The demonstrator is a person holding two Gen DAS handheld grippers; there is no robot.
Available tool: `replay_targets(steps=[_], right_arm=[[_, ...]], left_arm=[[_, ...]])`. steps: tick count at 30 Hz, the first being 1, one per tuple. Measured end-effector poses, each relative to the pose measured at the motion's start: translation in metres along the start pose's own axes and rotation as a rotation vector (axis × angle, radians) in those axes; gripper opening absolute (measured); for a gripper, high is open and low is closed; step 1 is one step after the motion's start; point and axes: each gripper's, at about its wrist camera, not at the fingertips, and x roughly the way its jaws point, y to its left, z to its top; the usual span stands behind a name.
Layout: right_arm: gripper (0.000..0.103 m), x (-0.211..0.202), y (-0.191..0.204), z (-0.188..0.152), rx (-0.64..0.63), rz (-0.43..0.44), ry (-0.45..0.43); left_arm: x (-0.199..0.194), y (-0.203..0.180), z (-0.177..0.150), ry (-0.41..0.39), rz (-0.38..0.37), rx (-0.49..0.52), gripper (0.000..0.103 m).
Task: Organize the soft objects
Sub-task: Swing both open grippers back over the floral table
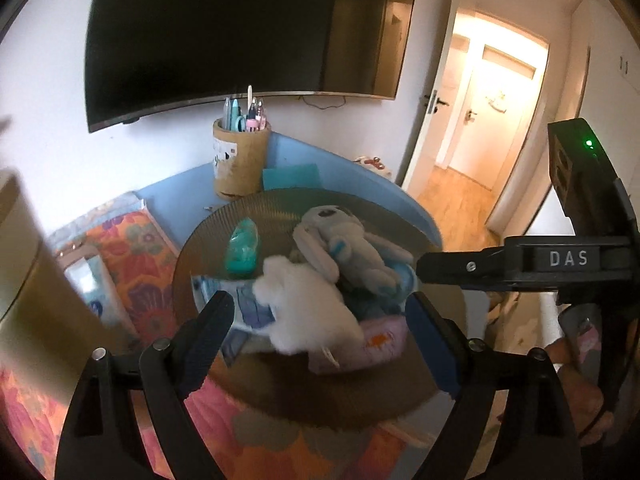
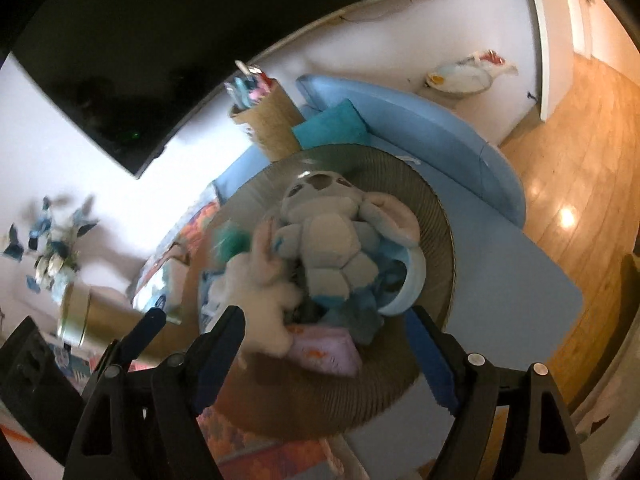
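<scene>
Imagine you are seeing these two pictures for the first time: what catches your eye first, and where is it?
First, the heap of soft toys on the round brown mat: a grey long-eared plush lies on top, a fluffy white one in front. Both open tools, left and right, frame the heap. Behind stands a pen holder under a dark wall screen.

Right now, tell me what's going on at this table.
A person holds two handheld grippers over a pile of soft toys on a round woven mat. The left gripper and right gripper are both open and holding nothing. On the pile, a white plush lies at the front with a grey long-eared plush behind it and a pale purple soft item beneath. A pen holder stands behind the mat. Nothing has been grasped yet.
</scene>
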Motion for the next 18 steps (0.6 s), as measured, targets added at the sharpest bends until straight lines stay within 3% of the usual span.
replay_targets(steps=[11,18], right_arm=[[0.081,-0.023,0.067,-0.042,-0.199,0.013,-0.034],[0.081,-0.024,0.133,-0.082,-0.438,0.02,-0.041]], left_arm=[[-0.07,0.023,-0.02,-0.037,0.0,-0.055,0.087],[-0.12,0.05,-0.044,-0.052,0.104,-0.051,0.087]])
